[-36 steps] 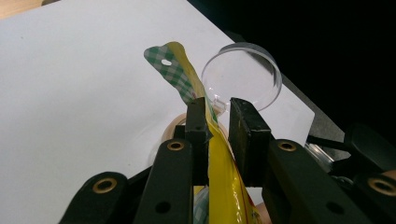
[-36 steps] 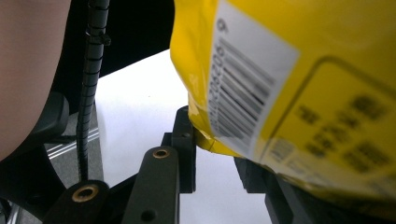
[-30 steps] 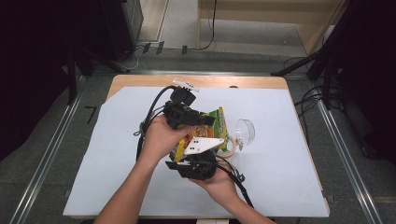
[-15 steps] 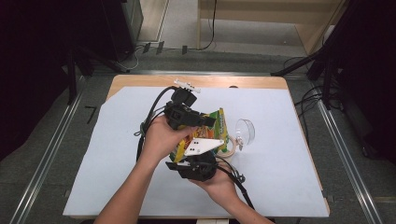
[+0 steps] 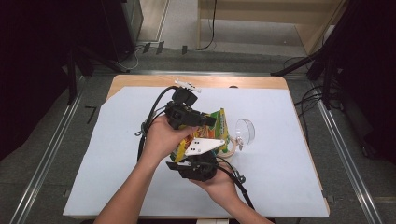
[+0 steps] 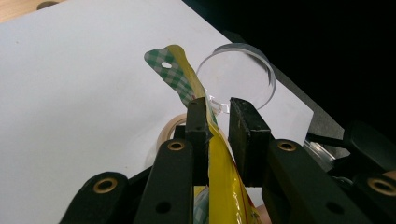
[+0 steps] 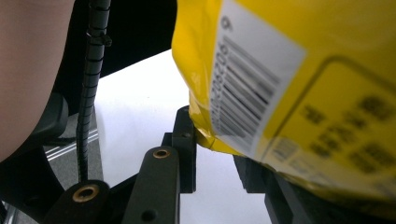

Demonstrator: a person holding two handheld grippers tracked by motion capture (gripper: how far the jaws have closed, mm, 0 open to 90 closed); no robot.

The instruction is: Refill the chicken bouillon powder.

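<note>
Step in hand: judging by the double hold, the person is set to pull open or tear the top of the bag (image 5: pixel 212 128), with both grippers on it above the table (image 5: pixel 289 186).
Bag: yellow, with a green-checked top seal and a barcode panel; it is held up off the white sheet near the table's middle, just left of the cup (image 5: pixel 246 132), with a tape roll (image 5: pixel 229 148) under or just behind it.
Left gripper (image 6: pixel 218 125): jaws nearly closed, the bag's upper edge running between them; the left pad touches the film, while a small gap shows on the right side, so the hold looks light.
Right gripper (image 7: pixel 219 163): jaws narrow, the bag's lower corner sitting down between them; whether both pads press on it cannot be told from the close picture.
Cup: clear plastic, lying on its side just beyond the bag.
Doing it well: probably firm up the left hold first, so the film does not slip out through the gap.
Pull: likely best short and steady, the two grippers drawing apart across the seal, not downwards.
Risk: a jerk could split the bag wide, spill it, or knock the cup.
</note>
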